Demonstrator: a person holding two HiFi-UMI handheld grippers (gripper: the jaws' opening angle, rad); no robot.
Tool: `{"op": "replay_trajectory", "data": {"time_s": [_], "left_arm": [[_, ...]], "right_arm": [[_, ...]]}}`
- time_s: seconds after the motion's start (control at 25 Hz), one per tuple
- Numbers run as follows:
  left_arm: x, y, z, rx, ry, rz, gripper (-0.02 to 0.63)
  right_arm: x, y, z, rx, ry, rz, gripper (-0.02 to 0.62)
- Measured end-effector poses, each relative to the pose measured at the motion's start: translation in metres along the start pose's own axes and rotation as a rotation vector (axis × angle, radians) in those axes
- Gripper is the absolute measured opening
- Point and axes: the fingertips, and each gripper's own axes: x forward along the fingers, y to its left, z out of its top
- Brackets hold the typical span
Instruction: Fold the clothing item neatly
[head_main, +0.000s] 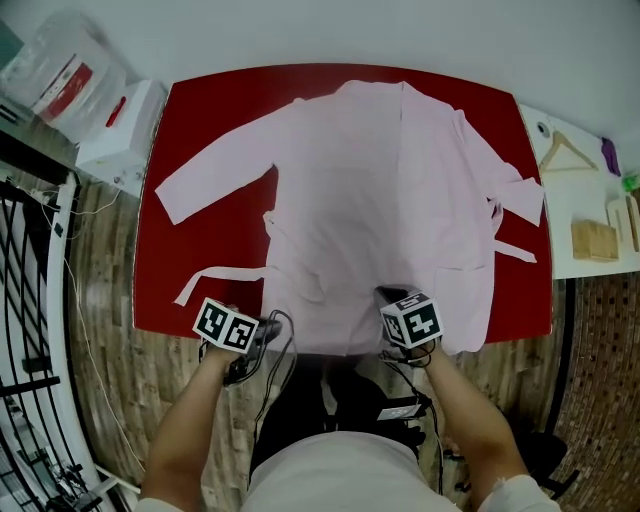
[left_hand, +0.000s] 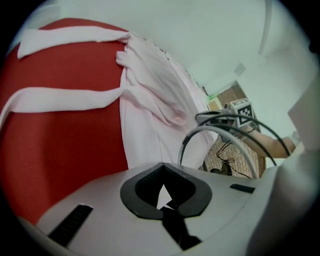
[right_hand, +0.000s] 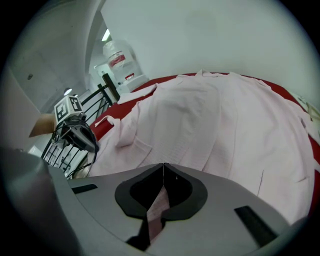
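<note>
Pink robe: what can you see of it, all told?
The pink robe looks like thin, lightly textured cloth. It lies flat, front up, on the red table, collar far, sleeves spread, belt trailing. Its near hem overhangs the edge, pinched by the shut left tongs and right tongs.

You've a red table (head_main: 215, 180) in front of you. Left of it: white box (head_main: 120, 135), clear bin (head_main: 65, 75) with a red label beside it, black railing (head_main: 30, 300), plank floor (head_main: 130, 370). Right: white side table (head_main: 580, 205) carrying a wooden hanger (head_main: 568, 152), wooden blocks (head_main: 594, 240) and a purple scrap (head_main: 610, 155).
</note>
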Motion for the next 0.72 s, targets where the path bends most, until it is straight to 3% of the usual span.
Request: {"op": "replay_trajectory", "data": {"time_s": [0.24, 0.44, 0.72], "left_arm": [[-0.050, -0.019, 0.039, -0.010, -0.290, -0.096, 0.005], [-0.110, -0.007, 0.078, 0.018, -0.570, -0.117, 0.005], [-0.156, 0.033, 0.099, 0.027, -0.726, -0.146, 0.006]], "right_arm": [[-0.019, 0.026, 0.042, -0.126, -0.106, 0.032, 0.015], [-0.022, 0.064, 0.097, -0.261, -0.190, 0.043, 0.015], [0.016, 0.107, 0.154, -0.340, -0.213, 0.040, 0.015]]}}
